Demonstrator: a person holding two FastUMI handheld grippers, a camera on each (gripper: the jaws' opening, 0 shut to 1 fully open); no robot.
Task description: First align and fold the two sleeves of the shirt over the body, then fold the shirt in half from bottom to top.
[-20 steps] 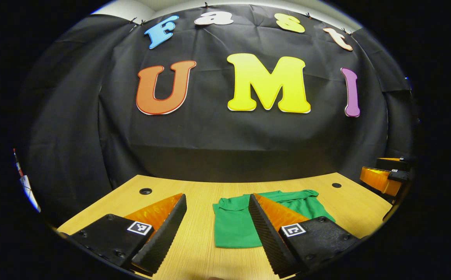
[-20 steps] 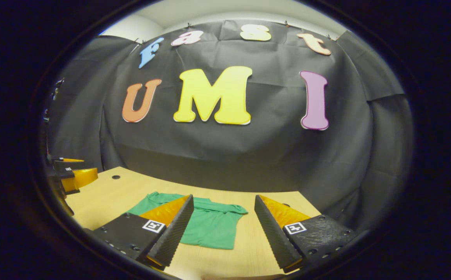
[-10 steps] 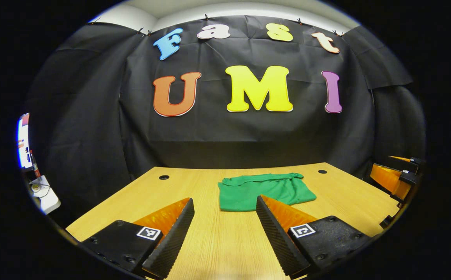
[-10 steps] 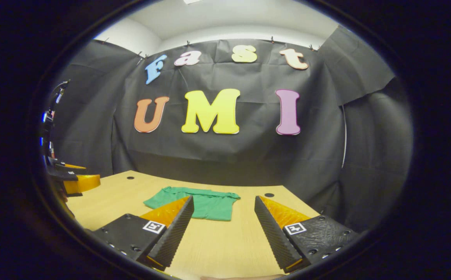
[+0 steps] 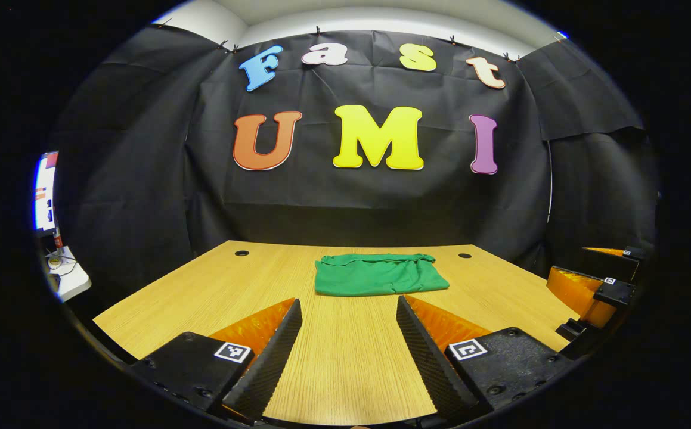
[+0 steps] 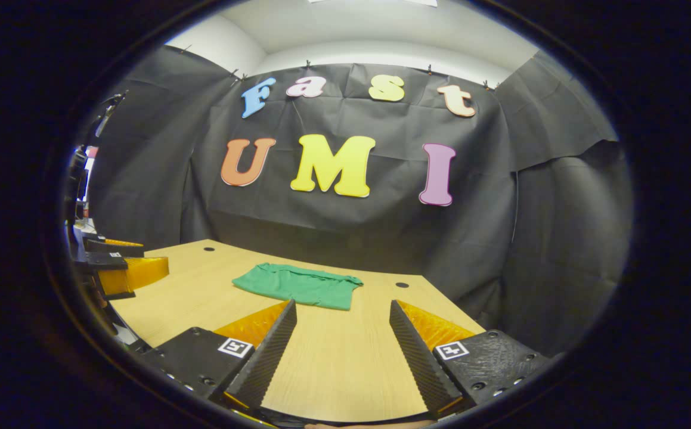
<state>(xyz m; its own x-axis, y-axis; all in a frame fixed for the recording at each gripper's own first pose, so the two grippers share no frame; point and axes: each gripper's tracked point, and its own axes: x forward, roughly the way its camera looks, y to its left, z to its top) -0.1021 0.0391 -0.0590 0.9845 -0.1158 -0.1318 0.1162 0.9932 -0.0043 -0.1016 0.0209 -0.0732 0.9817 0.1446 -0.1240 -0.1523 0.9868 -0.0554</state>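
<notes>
The green shirt (image 5: 378, 275) lies folded into a compact rectangle near the far middle of the wooden table (image 5: 202, 286); in the right gripper view the shirt (image 6: 297, 286) sits left of centre. My left gripper (image 5: 348, 307) is open over the near part of the table, well short of the shirt, with nothing between its fingers. My right gripper (image 6: 340, 310) is open too, held back from the shirt's near edge. The right gripper (image 5: 589, 286) appears at the far right of the left gripper view, and the left gripper (image 6: 115, 268) at the far left of the right gripper view.
The table (image 6: 345, 369) has small round holes (image 5: 241, 253) near its far corners. Black cloth walls the booth behind and beside it. Past the table's left edge a white stand with small items (image 5: 62, 274) shows below a lit screen.
Both grippers have pulled back toward the near edge and away from the shirt, which now looks smaller and farther off. The shirt lies as folded; both grippers stayed open.
</notes>
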